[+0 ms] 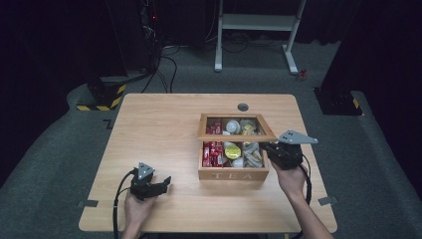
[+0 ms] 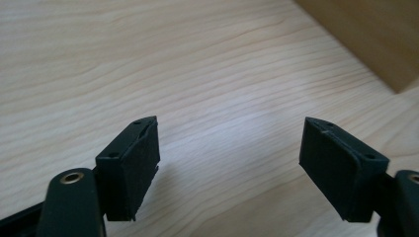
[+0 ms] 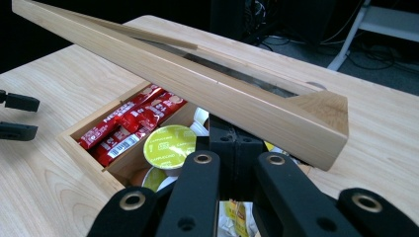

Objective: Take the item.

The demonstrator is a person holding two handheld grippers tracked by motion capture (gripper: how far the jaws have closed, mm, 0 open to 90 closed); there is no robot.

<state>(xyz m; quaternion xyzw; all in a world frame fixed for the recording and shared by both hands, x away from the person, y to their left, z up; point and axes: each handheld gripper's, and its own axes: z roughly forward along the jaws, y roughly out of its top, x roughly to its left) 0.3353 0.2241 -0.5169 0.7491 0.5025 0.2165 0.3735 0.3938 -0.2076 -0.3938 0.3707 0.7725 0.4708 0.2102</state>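
Low in the high view, the left gripper point(image 1: 161, 185) rests on the table point(image 1: 164, 119) at lower left, jaws apart with nothing between them. Right of centre sits the tea box point(image 1: 233, 174), lid point(image 1: 236, 135) half raised: red sachets point(image 1: 212, 153) left, a yellow-green pod point(image 1: 232, 151) and pale packets beside them. The right gripper point(image 1: 268, 148) sits at the box's right edge.

Left gripper view: wide jaws over bare wood.

Right gripper view: closed jaws under the lid point(image 3: 207, 94), its edge resting on them; sachets point(image 3: 126, 126) and pod point(image 3: 169, 144) lie below.

Grey carpet point(image 1: 59, 149), white desk frame point(image 1: 259, 22), dark walls.
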